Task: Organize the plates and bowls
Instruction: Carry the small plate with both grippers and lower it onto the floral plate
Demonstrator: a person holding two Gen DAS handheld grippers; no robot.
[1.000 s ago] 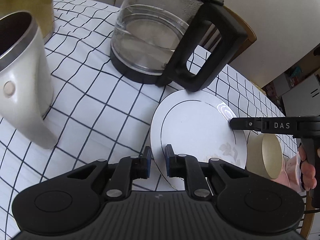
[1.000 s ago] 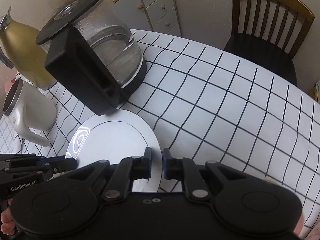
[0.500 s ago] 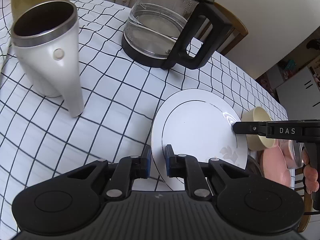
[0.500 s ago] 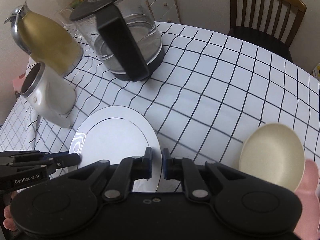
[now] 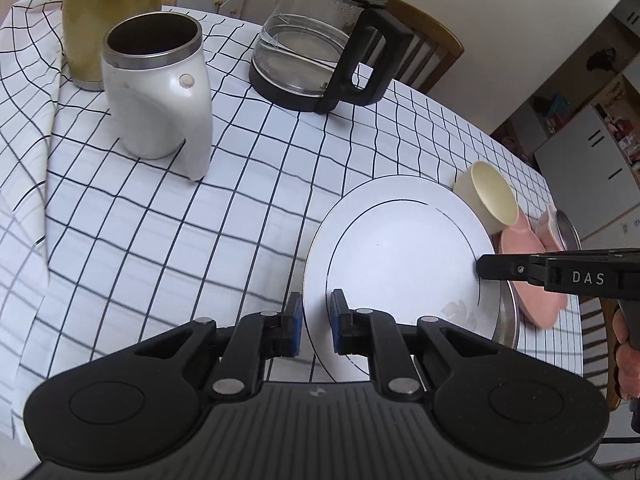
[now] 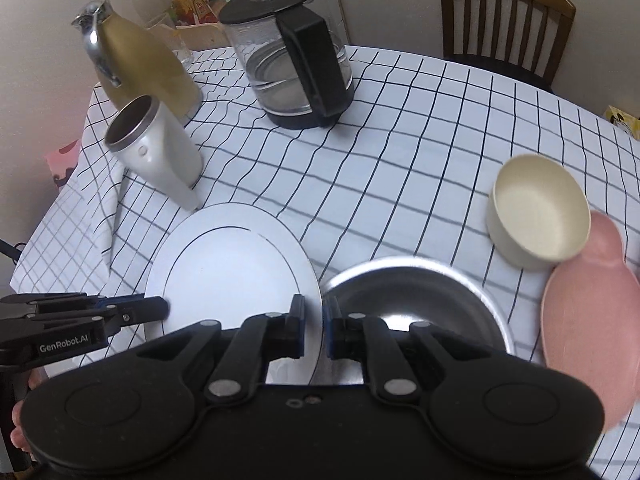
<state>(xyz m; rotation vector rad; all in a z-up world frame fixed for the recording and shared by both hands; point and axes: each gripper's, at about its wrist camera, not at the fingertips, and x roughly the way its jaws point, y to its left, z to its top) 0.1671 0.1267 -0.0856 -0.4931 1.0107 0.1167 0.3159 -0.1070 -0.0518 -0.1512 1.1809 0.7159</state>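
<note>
Both grippers are pinching the same white plate (image 5: pixel 400 264) by opposite edges: the left gripper (image 5: pixel 316 322) has its blue pads clamped on the rim at the bottom centre of its view, and the right gripper (image 6: pixel 312 330) is doing the same at the bottom centre of its own.

What's changed in the last second: the plate has come up off the checkered tablecloth (image 6: pixel 400 152) and away from the glass coffee carafe (image 6: pixel 292 64), and it now hangs over the edge of a steel bowl (image 6: pixel 412 300) at the lower middle of the right view. So the plate is probably headed onto the stack of dishes on that side.

Around it: a cream bowl (image 6: pixel 536 212) sits at the right, touching a pink dish (image 6: pixel 588 312) below it. That pink piece is blurry, so hard to say whether it's a plate or a shallow bowl. Upper left has a white mug (image 5: pixel 160 92) and a gold thermos jug (image 6: pixel 136 64), well clear. The steel bowl's rim looks like the main thing in the way.
</note>
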